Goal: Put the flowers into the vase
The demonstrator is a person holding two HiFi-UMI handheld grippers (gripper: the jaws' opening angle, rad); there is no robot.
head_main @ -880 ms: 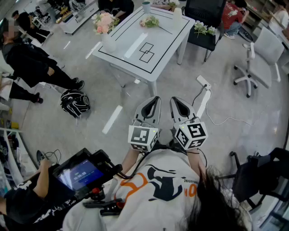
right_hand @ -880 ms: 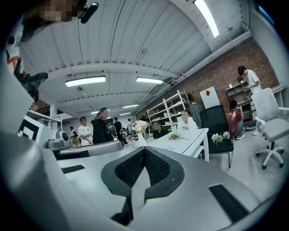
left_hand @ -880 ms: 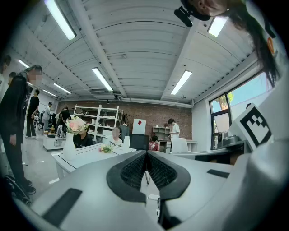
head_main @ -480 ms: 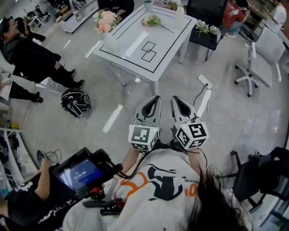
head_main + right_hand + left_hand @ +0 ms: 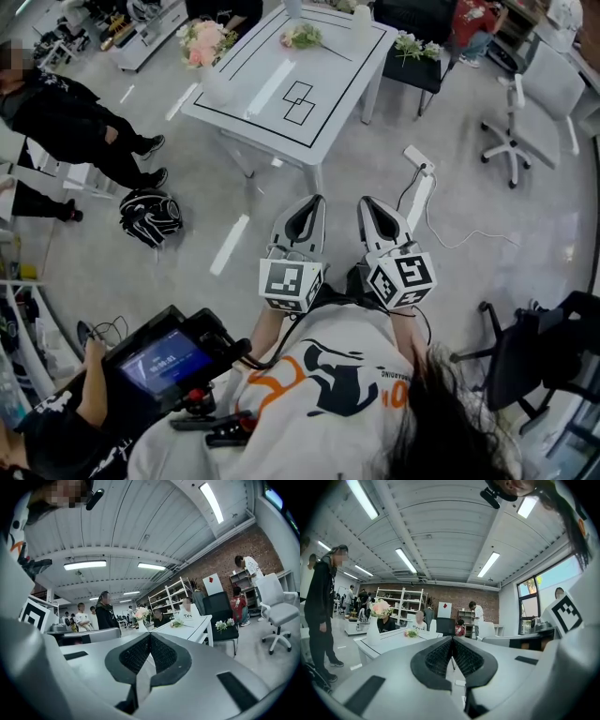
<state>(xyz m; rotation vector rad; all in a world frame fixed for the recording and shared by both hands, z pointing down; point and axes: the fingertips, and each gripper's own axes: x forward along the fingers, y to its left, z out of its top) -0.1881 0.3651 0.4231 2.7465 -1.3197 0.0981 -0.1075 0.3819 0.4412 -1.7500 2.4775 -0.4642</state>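
A white vase (image 5: pixel 214 86) with pink flowers (image 5: pixel 204 39) stands on the left corner of the white table (image 5: pixel 272 108), far ahead of me. One loose flower (image 5: pixel 305 36) lies at the table's far side, and a white bunch (image 5: pixel 412 45) rests on a black chair beyond. My left gripper (image 5: pixel 314 199) and right gripper (image 5: pixel 367 201) are held side by side in front of my chest, both shut and empty, well short of the table. The left gripper view shows the vase (image 5: pixel 372 631) and loose flower (image 5: pixel 411 633) beyond the shut left gripper (image 5: pixel 452 639). Past the shut right gripper (image 5: pixel 150 635) are the flowers (image 5: pixel 142 613).
A person in black (image 5: pixel 75 103) stands left of the table, with a black bag (image 5: pixel 150 211) on the floor nearby. A power strip and cable (image 5: pixel 419 159) lie right of the table. White office chair (image 5: pixel 530 112) at right, black chair (image 5: pixel 534 356) near right. Someone holds a monitor rig (image 5: pixel 169 361) at lower left.
The table and vase have slid a little up and left in the head view. The person in black has shifted. Both grippers stay shut, side by side.
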